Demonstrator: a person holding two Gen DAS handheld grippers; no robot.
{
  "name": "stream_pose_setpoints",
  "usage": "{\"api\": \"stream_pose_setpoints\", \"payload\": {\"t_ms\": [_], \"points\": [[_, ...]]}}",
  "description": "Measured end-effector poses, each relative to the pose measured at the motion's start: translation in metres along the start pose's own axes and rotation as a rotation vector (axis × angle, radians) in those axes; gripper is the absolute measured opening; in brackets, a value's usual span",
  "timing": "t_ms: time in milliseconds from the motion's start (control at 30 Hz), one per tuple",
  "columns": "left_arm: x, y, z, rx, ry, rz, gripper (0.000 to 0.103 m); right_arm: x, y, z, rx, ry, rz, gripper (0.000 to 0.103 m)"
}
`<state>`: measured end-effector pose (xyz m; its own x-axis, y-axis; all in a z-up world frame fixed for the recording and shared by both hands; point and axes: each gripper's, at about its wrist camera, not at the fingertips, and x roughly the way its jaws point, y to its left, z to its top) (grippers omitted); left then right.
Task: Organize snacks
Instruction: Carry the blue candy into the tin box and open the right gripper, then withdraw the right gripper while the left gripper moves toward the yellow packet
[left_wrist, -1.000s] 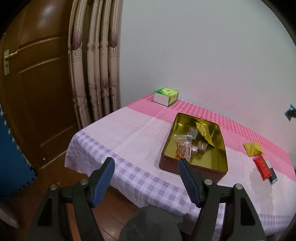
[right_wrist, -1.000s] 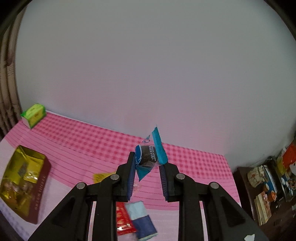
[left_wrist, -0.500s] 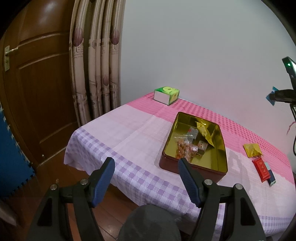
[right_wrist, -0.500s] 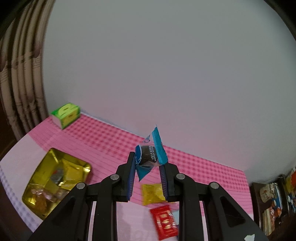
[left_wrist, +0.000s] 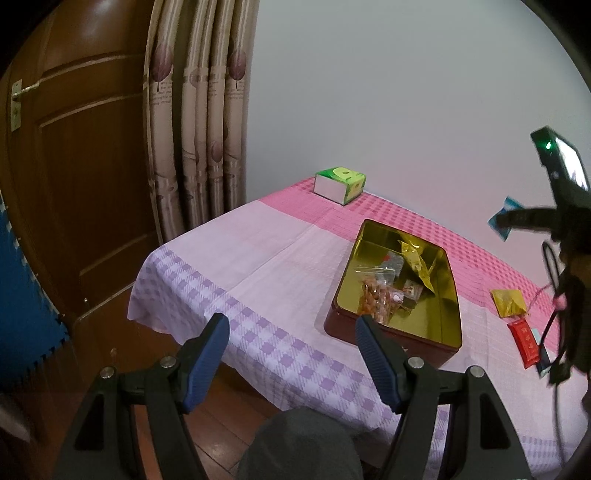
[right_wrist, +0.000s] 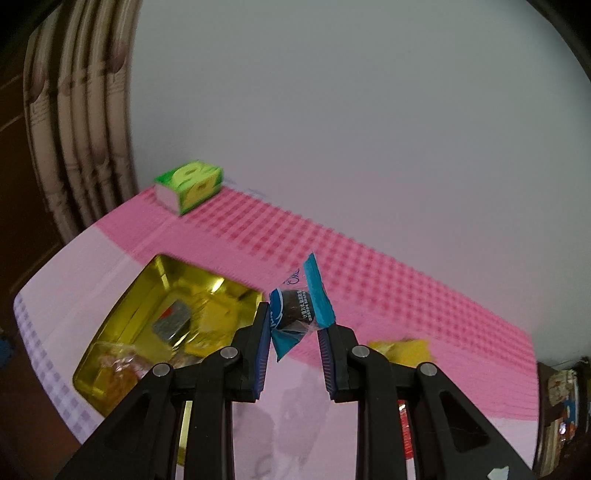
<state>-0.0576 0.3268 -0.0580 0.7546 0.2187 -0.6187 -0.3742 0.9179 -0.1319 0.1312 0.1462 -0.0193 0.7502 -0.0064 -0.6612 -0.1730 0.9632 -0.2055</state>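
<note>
so my right claw (right_wrist: 295, 332) is pinching a blue snack packet (right_wrist: 300, 308) between its two fingers, holding it up in the air above the worktop (right_wrist: 332, 387), just past the near-right corner of the gold tin (right_wrist: 122, 321). from the left wrist cam i'm seeing that same packet (left_wrist: 503, 218) poking out at the right edge, well above the cloth.

my left claw (left_wrist: 291, 326) is hanging wide apart with nothing in it, sitting off the front edge of the worktop (left_wrist: 229, 266), tin (left_wrist: 439, 295) just ahead of its right finger.

the tin is lying open and already carrying a few things: a clear bag of orange bits (left_wrist: 375, 295), a crinkly gold wrapper (left_wrist: 417, 260) and some small packets i can't make out.

on the cloth right of the tin a yellow packet (left_wrist: 509, 302) and a red packet (left_wrist: 526, 341) are lying close together. a green box (left_wrist: 340, 180) is sitting at the far end near the wall, beside the curtain (left_wrist: 195, 110).
</note>
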Motion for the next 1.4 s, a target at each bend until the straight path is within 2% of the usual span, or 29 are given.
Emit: {"api": "stream_pose_setpoints", "payload": {"t_ms": [367, 467, 633, 967, 1100, 1200, 1267, 1300, 1333, 1400], "points": [[0.009, 0.003, 0.001, -0.025, 0.027, 0.008, 0.072, 0.021, 0.065, -0.047, -0.027, 0.091, 0.171, 0.022], [0.010, 0.002, 0.001, -0.021, 0.029, 0.007, 0.072, 0.027, 0.077, -0.059, -0.041, 0.110, 0.194, 0.022], [0.010, 0.001, 0.000, -0.015, 0.034, 0.008, 0.072, 0.032, 0.083, -0.078, -0.043, 0.143, 0.229, 0.022], [0.011, 0.001, -0.003, -0.013, 0.036, 0.008, 0.072, 0.042, 0.086, -0.090, -0.027, 0.187, 0.248, 0.023], [0.012, 0.000, -0.003, -0.009, 0.039, 0.010, 0.072, 0.049, 0.088, -0.096, -0.021, 0.223, 0.272, 0.026], [0.013, -0.001, -0.004, 0.001, 0.045, 0.015, 0.072, 0.049, 0.080, -0.100, 0.031, 0.226, 0.330, 0.041], [0.014, -0.002, -0.004, 0.008, 0.045, 0.010, 0.072, 0.034, 0.063, -0.099, 0.077, 0.173, 0.366, 0.044], [0.013, -0.003, -0.005, 0.016, 0.042, 0.005, 0.072, 0.023, 0.051, -0.099, 0.104, 0.137, 0.380, 0.056], [0.013, -0.006, -0.004, 0.022, 0.039, 0.001, 0.072, 0.011, 0.033, -0.100, 0.137, 0.099, 0.393, 0.074], [0.013, -0.010, -0.005, 0.039, 0.033, -0.041, 0.072, -0.011, -0.007, -0.108, 0.199, 0.021, 0.381, 0.087]]}}
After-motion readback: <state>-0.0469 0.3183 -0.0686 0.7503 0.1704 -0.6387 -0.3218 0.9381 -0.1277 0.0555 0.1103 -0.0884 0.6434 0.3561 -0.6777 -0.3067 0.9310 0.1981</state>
